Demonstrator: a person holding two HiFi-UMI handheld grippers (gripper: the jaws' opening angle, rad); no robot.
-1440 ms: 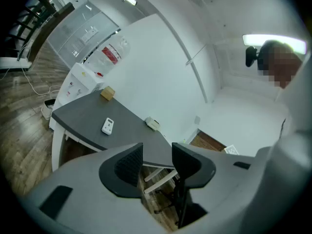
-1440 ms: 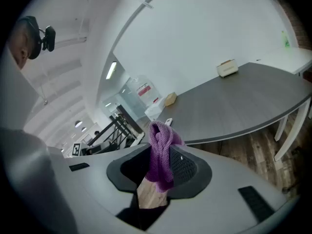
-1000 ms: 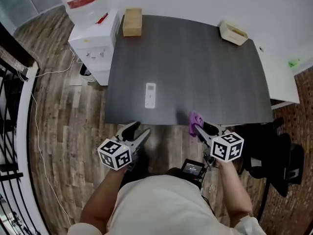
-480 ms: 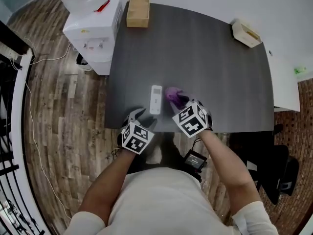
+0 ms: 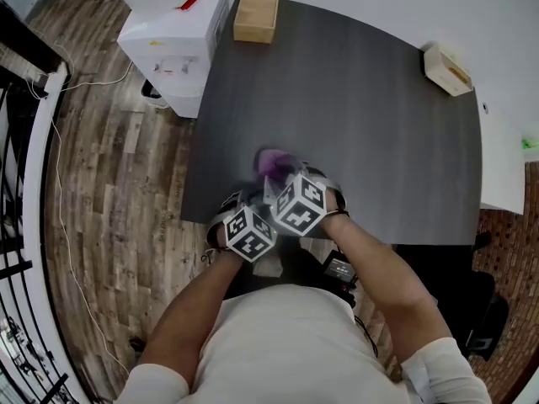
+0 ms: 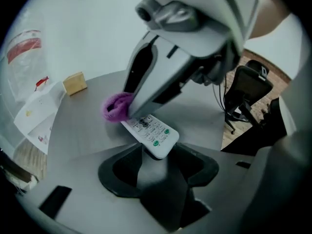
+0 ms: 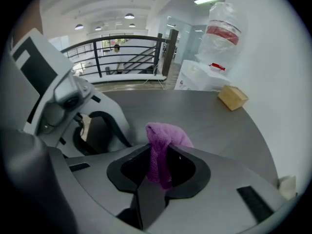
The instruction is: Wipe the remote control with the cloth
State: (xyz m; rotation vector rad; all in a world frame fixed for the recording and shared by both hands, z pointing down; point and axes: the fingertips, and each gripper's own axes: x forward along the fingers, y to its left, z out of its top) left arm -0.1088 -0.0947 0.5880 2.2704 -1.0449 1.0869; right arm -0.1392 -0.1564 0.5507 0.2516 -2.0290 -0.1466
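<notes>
The white remote control with green buttons (image 6: pixel 150 130) is hidden under the marker cubes in the head view. Only the left gripper view shows it, lying on the dark grey table (image 5: pixel 370 108). Its near end is seen between the spread jaws of the left gripper (image 6: pixel 157 156); contact cannot be told. The purple fuzzy cloth (image 7: pixel 165 135) is pinched by the right gripper (image 7: pixel 158 168) and held at the remote's far end. Both grippers are angled steeply down, side by side at the table's near edge. Button print cannot be read.
</notes>
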